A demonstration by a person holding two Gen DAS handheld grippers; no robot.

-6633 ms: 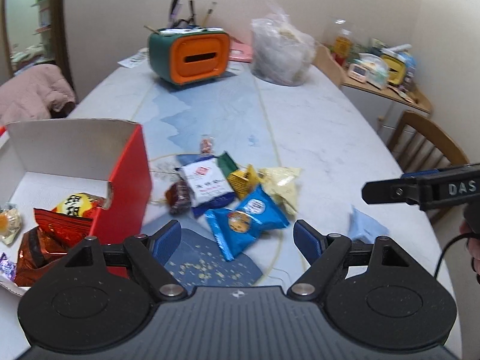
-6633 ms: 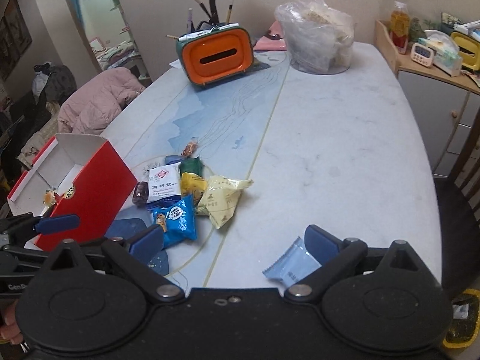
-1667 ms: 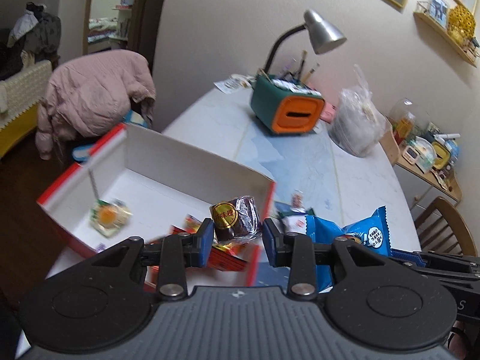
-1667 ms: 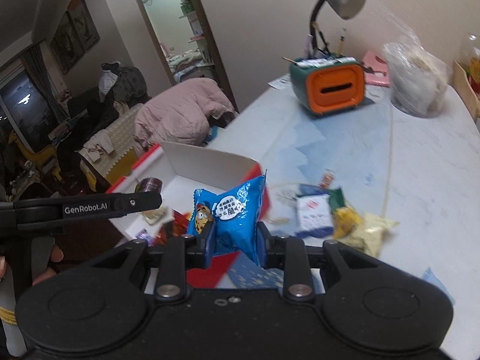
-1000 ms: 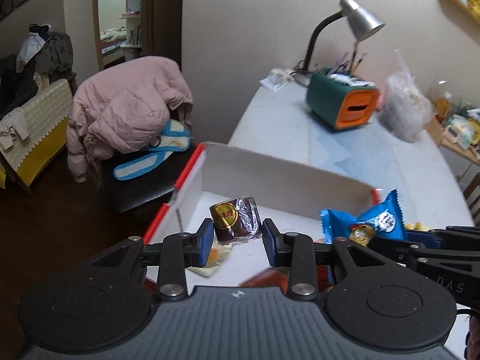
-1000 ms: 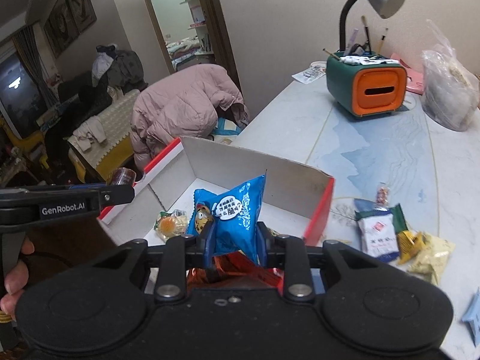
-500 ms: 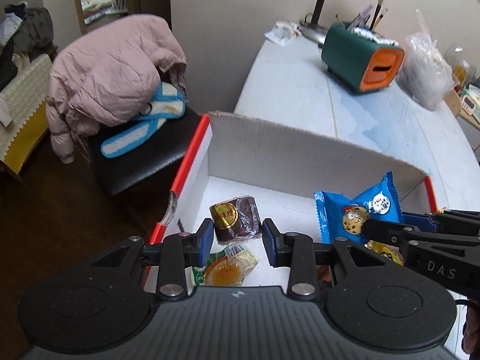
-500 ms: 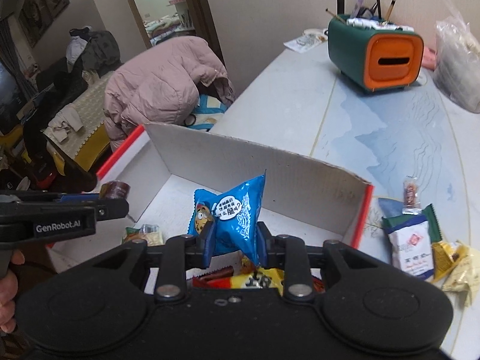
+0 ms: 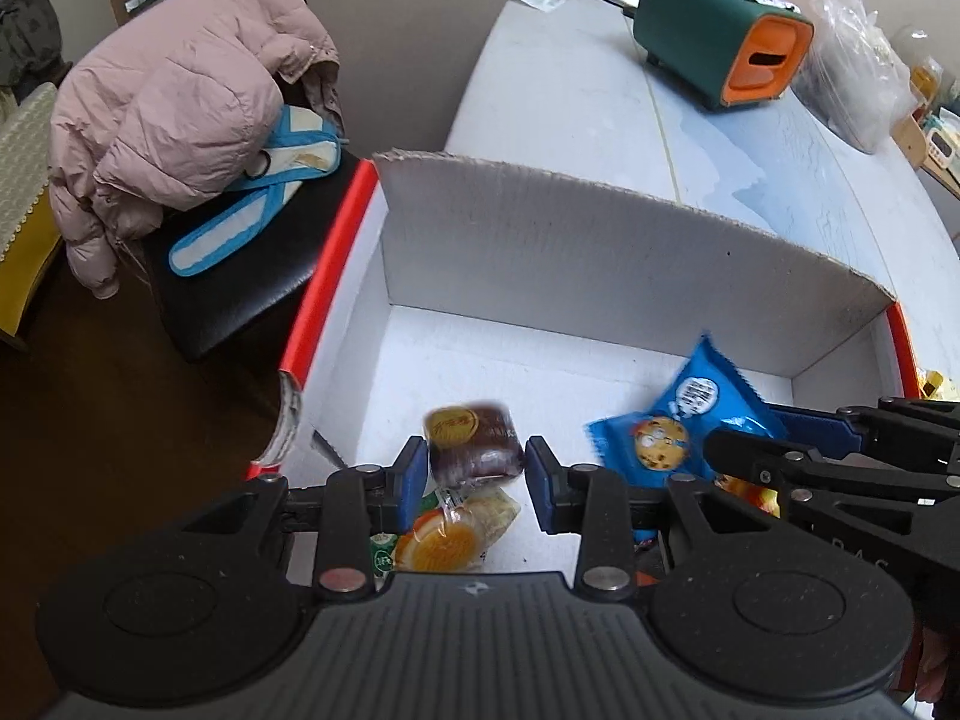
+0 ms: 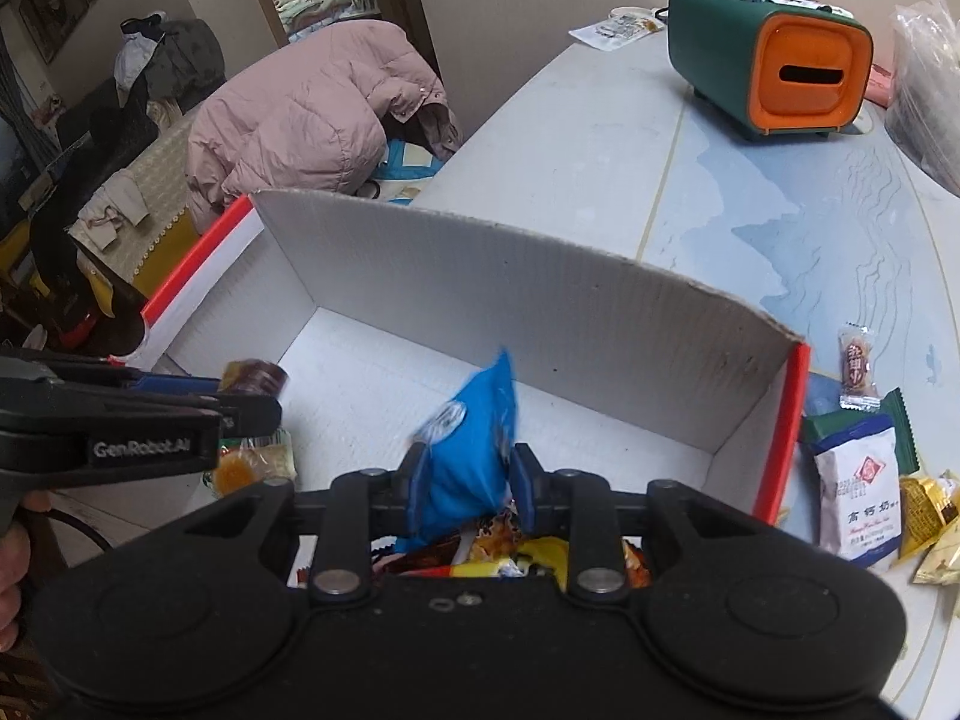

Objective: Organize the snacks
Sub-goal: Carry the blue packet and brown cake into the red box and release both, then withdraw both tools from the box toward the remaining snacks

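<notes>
A red box with a white inside (image 9: 540,252) (image 10: 540,312) stands at the table's near left edge. My left gripper (image 9: 477,474) is over it, fingers slightly parted around a blurred brown wrapped cake (image 9: 474,444), also seen in the right wrist view (image 10: 255,375). My right gripper (image 10: 468,480) is over the box too, fingers slightly parted around a tilted, blurred blue cookie packet (image 10: 468,438) (image 9: 678,420). An orange-jelly packet (image 9: 450,534) and red and yellow packets (image 10: 510,546) lie in the box.
Several snacks lie on the table right of the box: a white packet (image 10: 858,492), a small candy (image 10: 855,360), yellow packets (image 10: 936,522). A green-orange holder (image 10: 774,48) stands far back. A chair with a pink jacket (image 9: 180,102) is left of the table.
Both grippers have dropped lower into the box. Their fingers have parted a little and both the cake and the blue packet now look blurred and tilted, as if slipping free.
</notes>
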